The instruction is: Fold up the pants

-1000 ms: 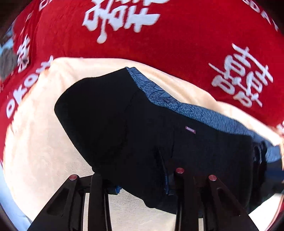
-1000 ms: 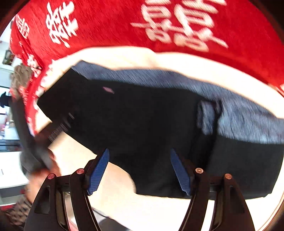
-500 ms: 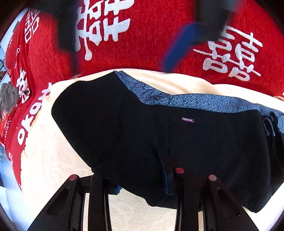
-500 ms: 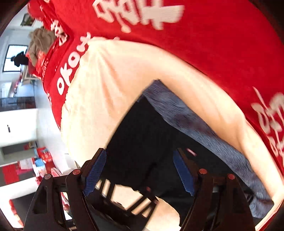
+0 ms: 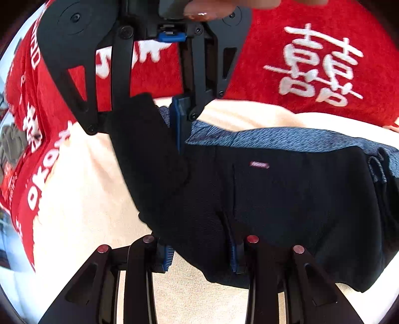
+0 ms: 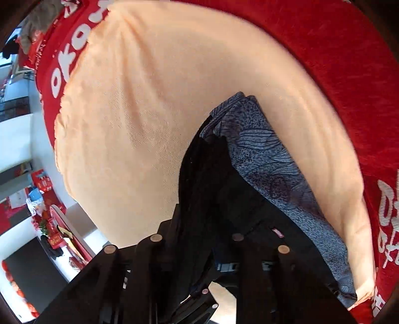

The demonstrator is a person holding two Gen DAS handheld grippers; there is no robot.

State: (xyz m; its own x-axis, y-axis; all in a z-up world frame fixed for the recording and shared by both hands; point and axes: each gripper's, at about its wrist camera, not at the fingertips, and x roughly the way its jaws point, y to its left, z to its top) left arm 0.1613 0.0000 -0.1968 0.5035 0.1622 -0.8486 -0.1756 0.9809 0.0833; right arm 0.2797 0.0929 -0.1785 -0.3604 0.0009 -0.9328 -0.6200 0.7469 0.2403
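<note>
Black pants (image 5: 299,199) with a blue patterned band (image 5: 274,139) lie across a peach towel (image 5: 87,187). My left gripper (image 5: 199,254) is shut on their near edge, dark cloth bunched between its blue pads. At the far left corner stands my right gripper (image 5: 154,119), a person's hand (image 5: 199,12) on top of it. Its jaws are closing on that corner, and the cloth is pulled up between them. In the right wrist view the black fabric (image 6: 224,187) fills the gap of the right gripper (image 6: 197,239), with the patterned band (image 6: 269,174) beside it.
A red blanket (image 5: 261,62) with white characters lies under the towel and rings it. The towel (image 6: 149,112) is bare to the left of the pants. Beyond the blanket's edge are a floor and red clutter (image 6: 49,224). A grey cloth (image 5: 10,147) lies at the far left.
The right gripper swept over to the far left corner of the pants, came down and closed on it. The left gripper kept its hold on the near edge.
</note>
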